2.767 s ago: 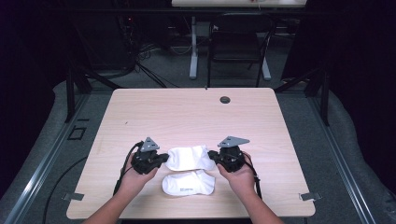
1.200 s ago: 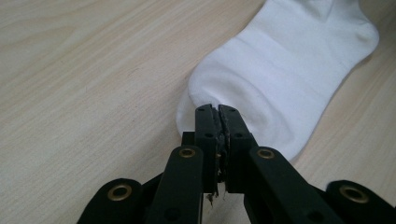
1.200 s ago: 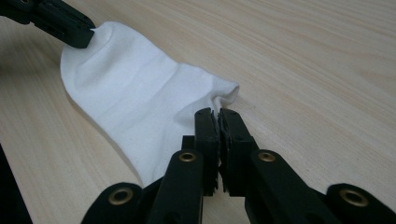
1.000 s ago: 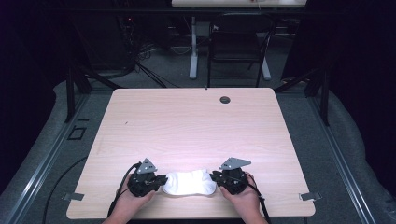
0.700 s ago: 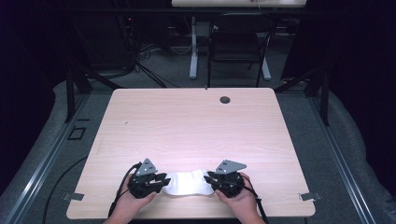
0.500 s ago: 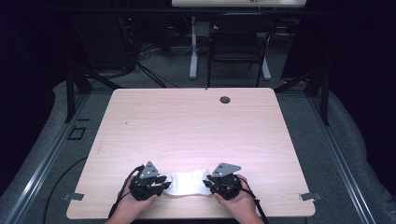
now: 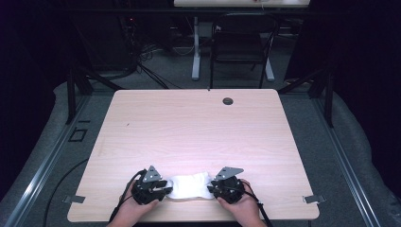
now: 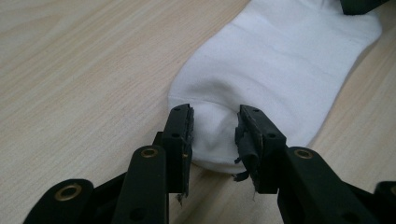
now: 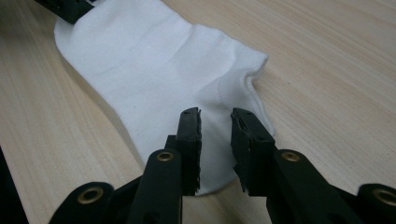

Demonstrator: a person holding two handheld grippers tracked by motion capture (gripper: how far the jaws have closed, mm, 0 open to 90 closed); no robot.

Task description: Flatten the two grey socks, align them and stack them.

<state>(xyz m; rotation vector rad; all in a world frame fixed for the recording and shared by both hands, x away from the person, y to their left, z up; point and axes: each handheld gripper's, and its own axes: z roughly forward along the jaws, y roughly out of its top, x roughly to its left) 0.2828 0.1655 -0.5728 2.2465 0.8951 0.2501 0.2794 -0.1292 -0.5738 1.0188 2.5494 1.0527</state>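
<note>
A white sock point(image 7: 190, 186) lay flat at the table's point(image 7: 198, 127) near edge, its ends between the parted, just-opening jaws of the left gripper point(image 7: 163, 192) and the right gripper point(image 7: 211, 187), neither one clamping it.

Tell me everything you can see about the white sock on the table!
The white sock is a short ankle sock of soft knit fabric, lying flat and a little wrinkled near the front edge of the light wooden table. It looks like two layers stacked. The left gripper straddles one rounded end, and the right gripper straddles the cuff end. Both grippers' jaws have just been opening, with sock fabric lying between them.
</note>
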